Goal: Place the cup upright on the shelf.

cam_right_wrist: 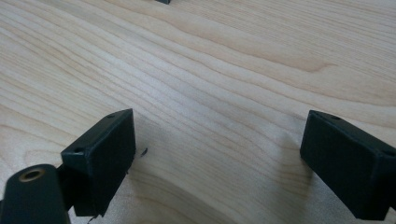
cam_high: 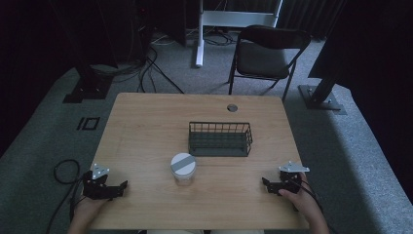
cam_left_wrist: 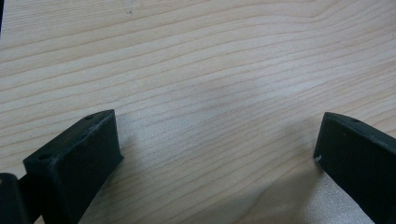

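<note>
A clear jar with a grey lid [cam_high: 183, 168] stands upright near the table's front middle. Behind it and to the right sits a dark wire basket [cam_high: 220, 139]; I can make out nothing inside it. My left gripper [cam_high: 119, 188] rests at the front left of the table, held by a hand, jaws spread wide. My right gripper [cam_high: 267, 185] rests at the front right, also held by a hand. In the left gripper view my left gripper [cam_left_wrist: 217, 135] is open over bare wood. In the right gripper view my right gripper [cam_right_wrist: 219, 135] is open over bare wood too.
The wooden table [cam_high: 146, 126] has a round cable hole [cam_high: 232, 107] near its far edge. A folding chair [cam_high: 265, 53] stands beyond the table. Cables [cam_high: 65, 170] lie on the carpet at the left, and dark stand bases [cam_high: 87, 90] flank the table.
</note>
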`<state>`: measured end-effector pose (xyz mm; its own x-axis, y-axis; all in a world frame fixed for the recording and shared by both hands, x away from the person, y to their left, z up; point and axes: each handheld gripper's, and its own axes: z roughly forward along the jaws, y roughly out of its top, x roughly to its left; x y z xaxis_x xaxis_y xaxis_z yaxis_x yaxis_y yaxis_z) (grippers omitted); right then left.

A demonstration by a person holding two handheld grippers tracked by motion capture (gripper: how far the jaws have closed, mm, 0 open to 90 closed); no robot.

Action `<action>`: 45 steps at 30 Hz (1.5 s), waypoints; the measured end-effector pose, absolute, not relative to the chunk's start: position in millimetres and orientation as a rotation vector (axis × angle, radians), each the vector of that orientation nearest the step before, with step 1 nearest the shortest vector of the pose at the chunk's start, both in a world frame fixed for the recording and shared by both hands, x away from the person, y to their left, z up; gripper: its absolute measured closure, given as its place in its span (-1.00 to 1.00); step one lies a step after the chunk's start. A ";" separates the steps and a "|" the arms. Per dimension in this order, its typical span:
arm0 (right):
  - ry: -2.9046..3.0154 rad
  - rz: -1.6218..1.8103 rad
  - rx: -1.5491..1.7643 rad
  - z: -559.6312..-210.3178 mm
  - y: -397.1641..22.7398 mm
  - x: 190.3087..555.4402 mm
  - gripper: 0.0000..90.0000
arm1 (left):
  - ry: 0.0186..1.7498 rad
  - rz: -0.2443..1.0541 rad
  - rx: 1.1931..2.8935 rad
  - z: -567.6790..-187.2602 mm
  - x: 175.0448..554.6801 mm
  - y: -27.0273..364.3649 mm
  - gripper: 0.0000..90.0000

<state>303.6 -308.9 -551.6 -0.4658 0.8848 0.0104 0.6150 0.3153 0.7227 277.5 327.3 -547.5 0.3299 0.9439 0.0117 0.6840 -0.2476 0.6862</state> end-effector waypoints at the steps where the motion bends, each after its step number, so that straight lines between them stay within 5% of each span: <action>1: 2.199 0.948 1.334 -551.6 -308.9 303.6 -0.78 | 1.424 0.580 2.017 -547.5 277.5 327.3 -0.99; 45: 2.248 1.128 1.171 -531.2 -264.2 301.9 -0.76 | 1.425 0.580 2.014 -547.6 277.4 327.2 -0.99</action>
